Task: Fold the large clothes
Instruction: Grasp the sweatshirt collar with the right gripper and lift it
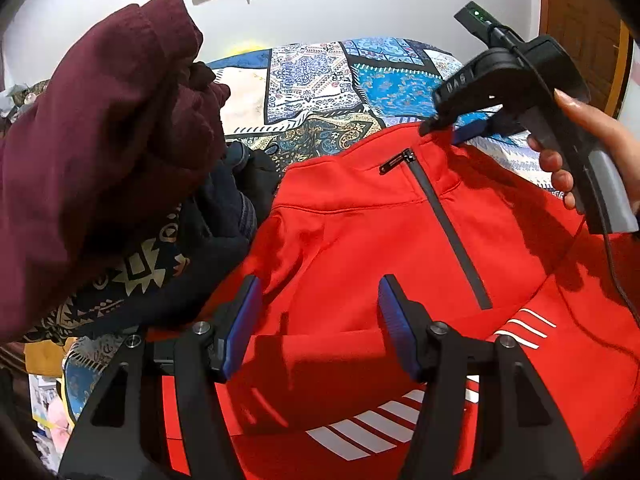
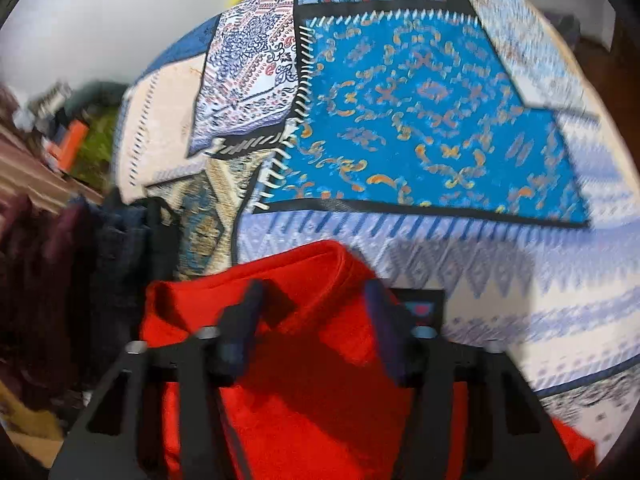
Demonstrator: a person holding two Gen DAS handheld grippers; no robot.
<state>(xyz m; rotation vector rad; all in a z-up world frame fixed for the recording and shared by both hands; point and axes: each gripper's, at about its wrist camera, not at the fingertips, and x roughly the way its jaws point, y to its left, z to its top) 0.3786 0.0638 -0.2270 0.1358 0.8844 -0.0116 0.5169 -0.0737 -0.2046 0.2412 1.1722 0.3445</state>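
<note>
Left wrist view: the left gripper (image 1: 320, 328) hangs over a red jacket (image 1: 360, 264) with its fingers (image 1: 394, 320) spread wide and nothing between them. The jacket lies front up on a bed covered by a patchwork quilt (image 1: 320, 80), its dark zip (image 1: 448, 224) running down from the collar and white stripes (image 1: 368, 428) showing near the bottom of the frame. To the left sits a heap of clothes — a maroon garment (image 1: 100, 120) on top, a dark patterned one (image 1: 132, 276) beneath it. At upper right the right gripper (image 1: 444, 128) is held in a hand (image 1: 588, 148), its tips down at the jacket's collar edge; from this side I cannot tell whether they pinch the cloth.

Right wrist view: blurred by motion. The right gripper (image 2: 312, 320) has its fingers (image 2: 380, 320) apart, with a raised fold of the jacket (image 2: 300, 360) lying between them — the cloth fills the gap, but the fingers do not look pressed onto it. The quilt (image 2: 440, 120) spreads out beyond, and the dark heap (image 2: 60, 280) lies at far left.
</note>
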